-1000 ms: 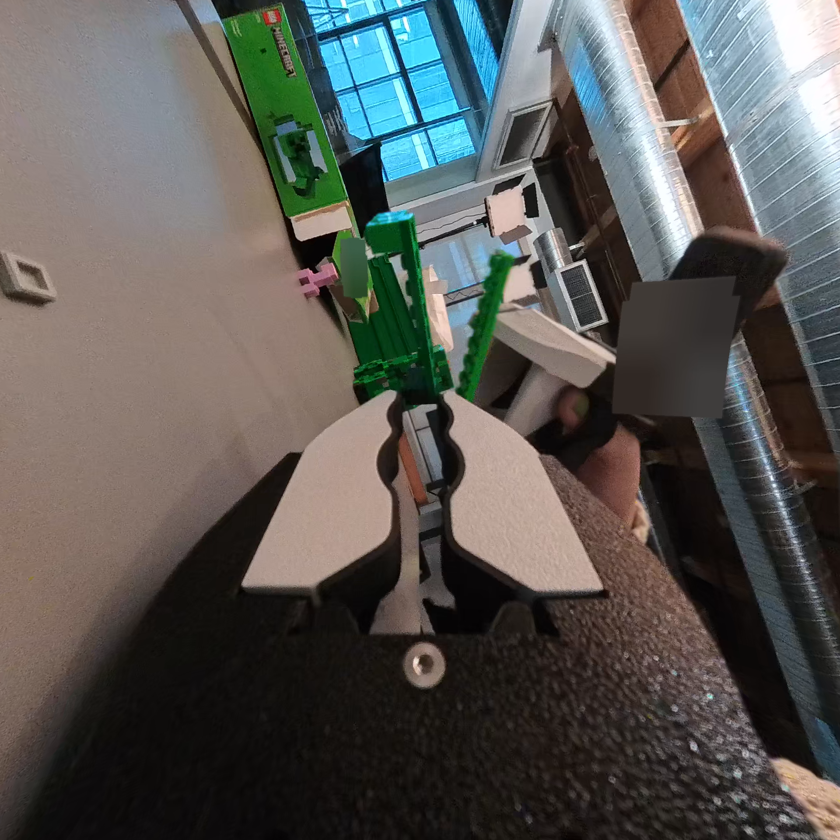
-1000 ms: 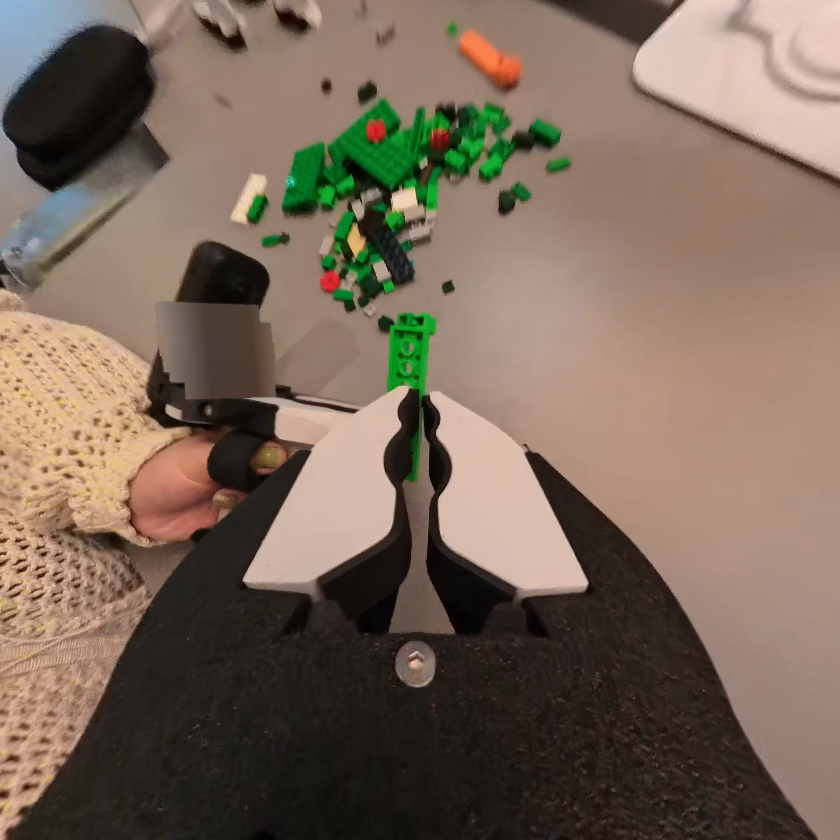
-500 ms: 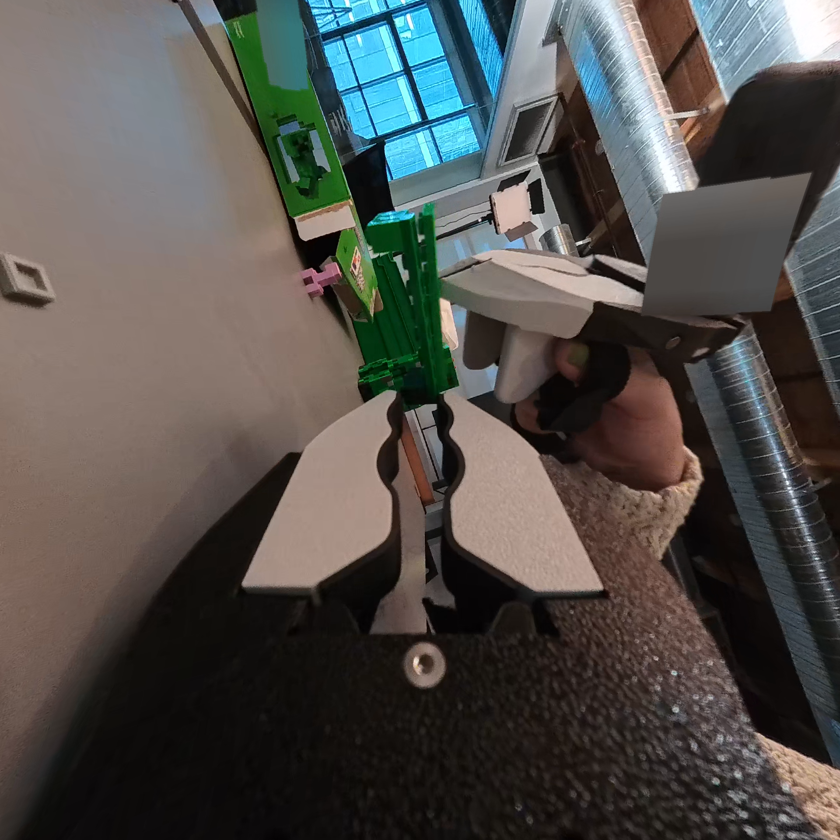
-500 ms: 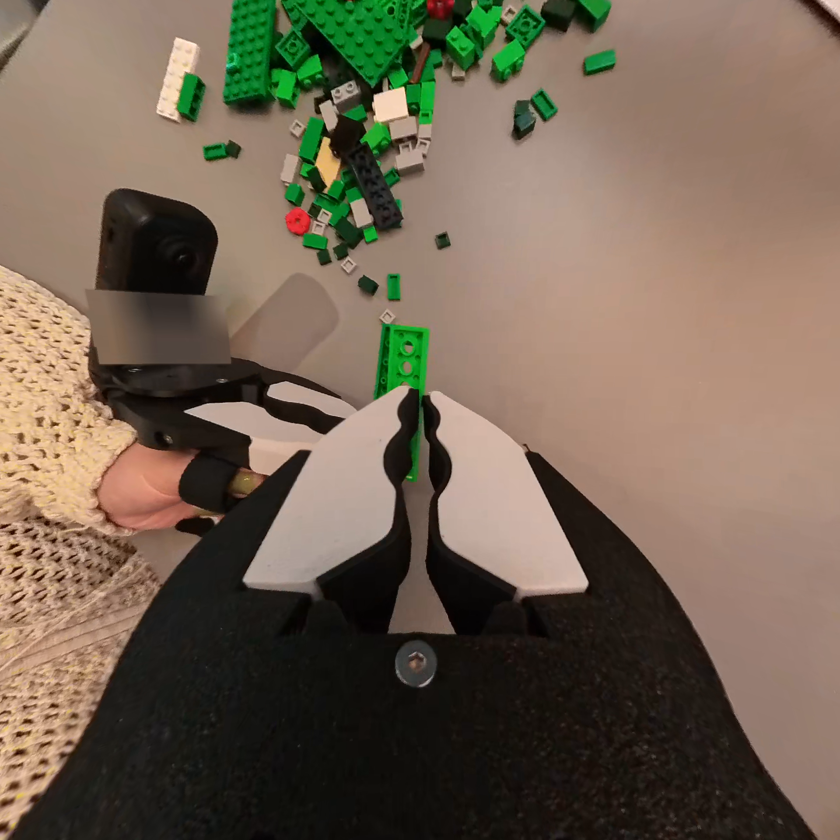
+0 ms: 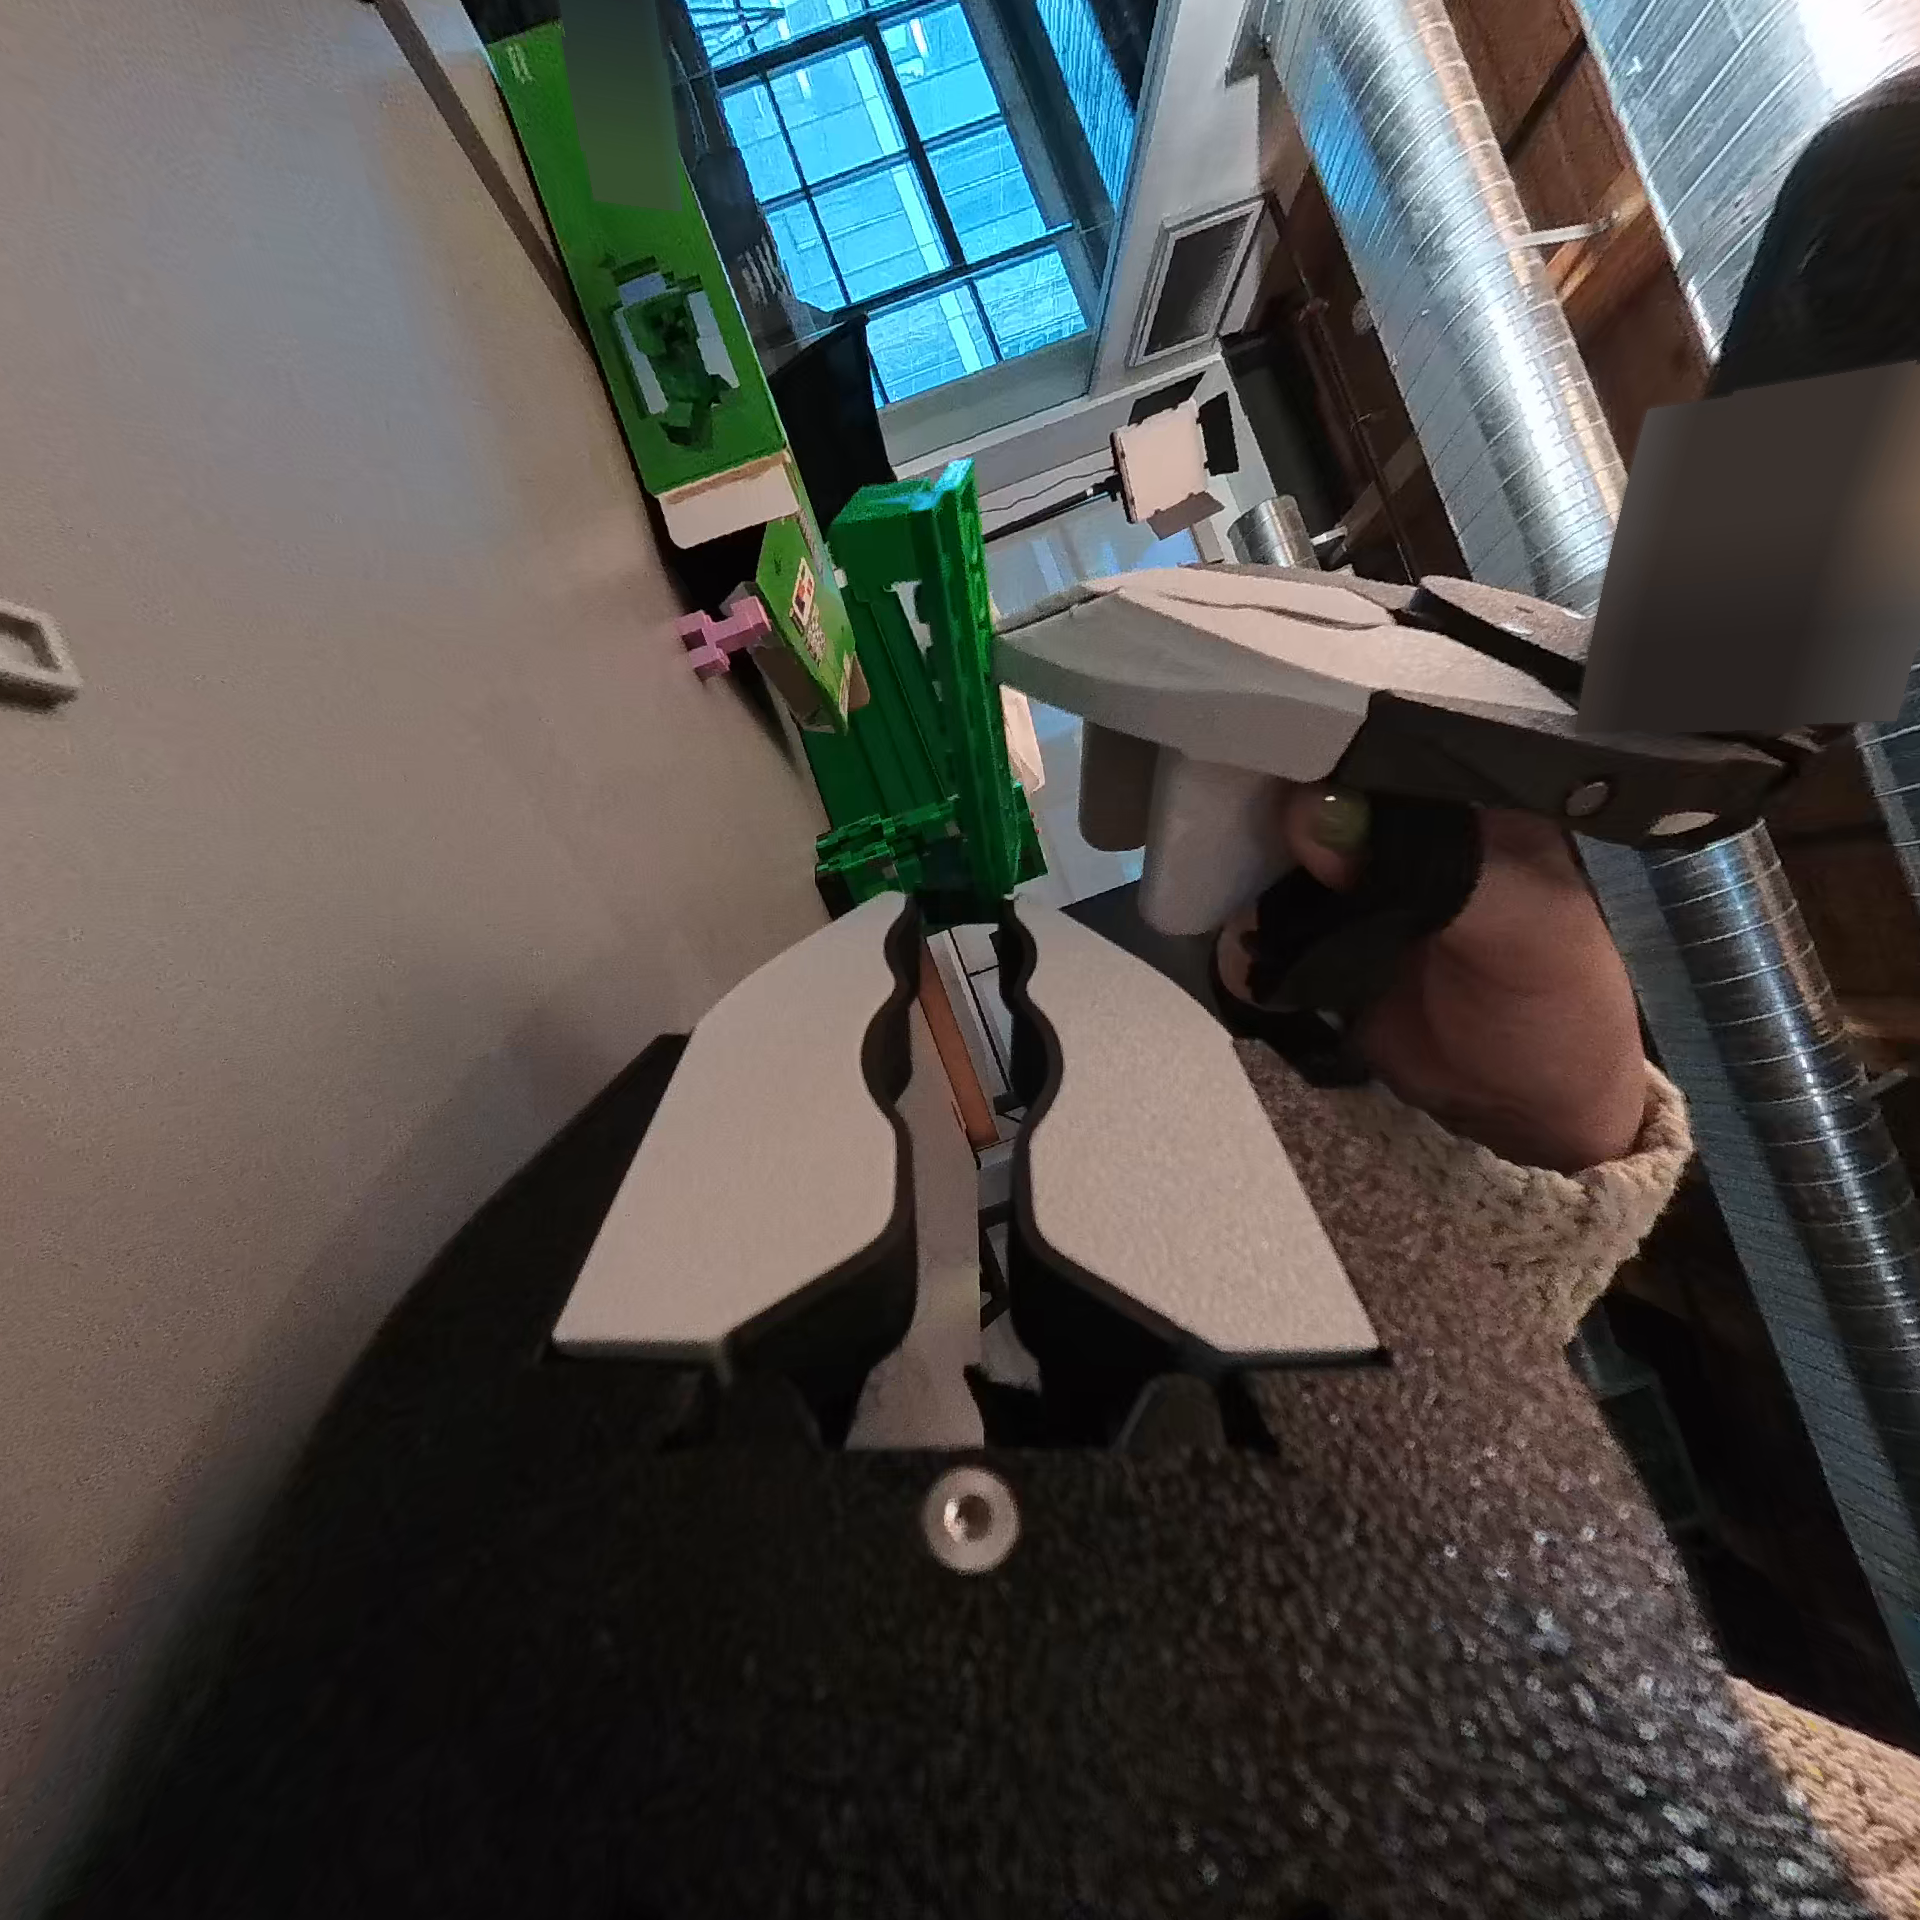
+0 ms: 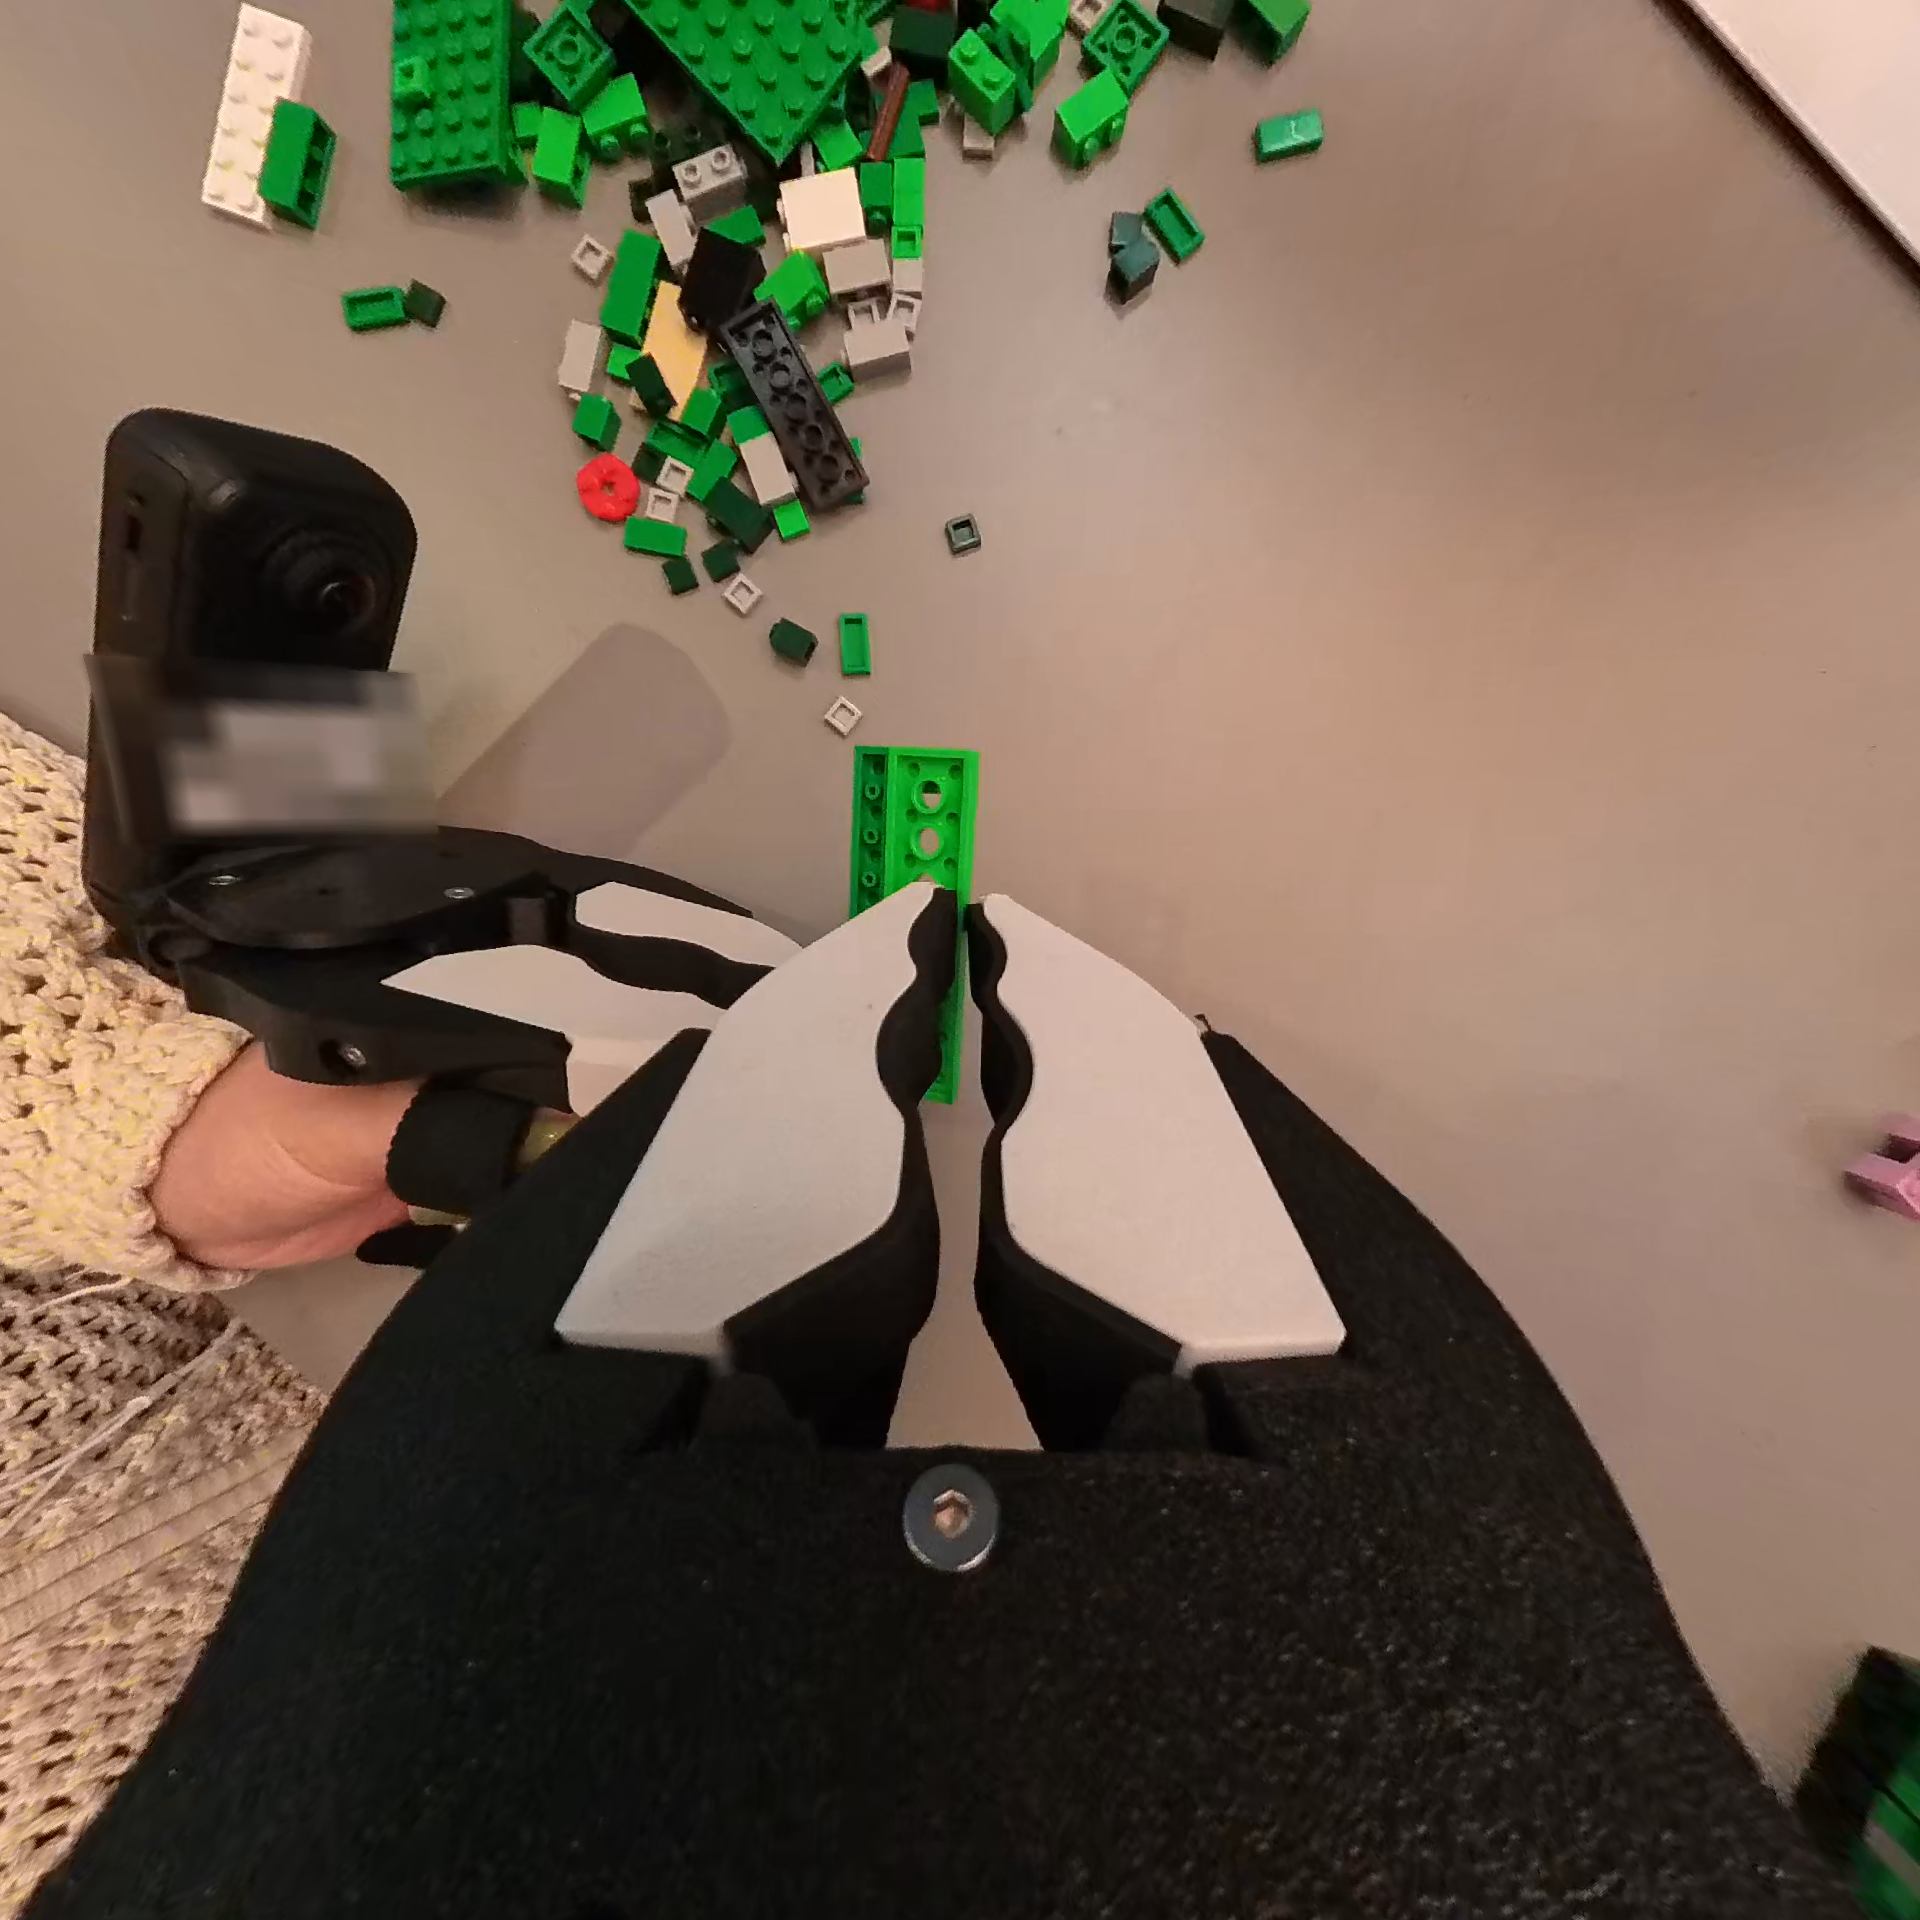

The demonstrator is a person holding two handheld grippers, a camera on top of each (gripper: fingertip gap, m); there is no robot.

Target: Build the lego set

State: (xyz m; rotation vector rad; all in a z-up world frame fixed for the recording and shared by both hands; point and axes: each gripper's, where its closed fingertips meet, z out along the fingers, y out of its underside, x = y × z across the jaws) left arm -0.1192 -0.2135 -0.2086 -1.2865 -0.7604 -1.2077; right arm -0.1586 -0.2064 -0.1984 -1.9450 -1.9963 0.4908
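Observation:
In the left wrist view my left gripper [image 5: 961, 914] is shut on the base of a tall green lego assembly [image 5: 904, 748] and holds it upright above the grey table [image 5: 260, 727]. My right gripper [image 5: 1003, 644] comes in from the right, its tip against a long green plate [image 5: 971, 665] lying along the assembly's side. In the right wrist view my right gripper [image 6: 961, 906] is shut on that green plate [image 6: 920, 821], seen from its underside. The left gripper [image 6: 623, 966] shows at the left, in a person's hand.
A pile of loose green, grey, black and white bricks [image 6: 727, 260] lies on the table [image 6: 1455, 727] beyond the grippers. A green set box [image 5: 644, 291] stands at the far edge. A pink piece [image 6: 1886, 1169] lies to the right. A white tray corner [image 6: 1829, 94] is at the top right. Across from one pair of fingers to the other is roughly 4 cm. Both grippers' tips are roughly 30 cm from the pink piece [image 6: 1886, 1169]. It turns up in the left wrist view [image 5: 704, 652] as well.
My right gripper has carried the long green plate from beside the assembly up against its side. The right wrist view has tilted down over the brick pile. The left gripper has kept still.

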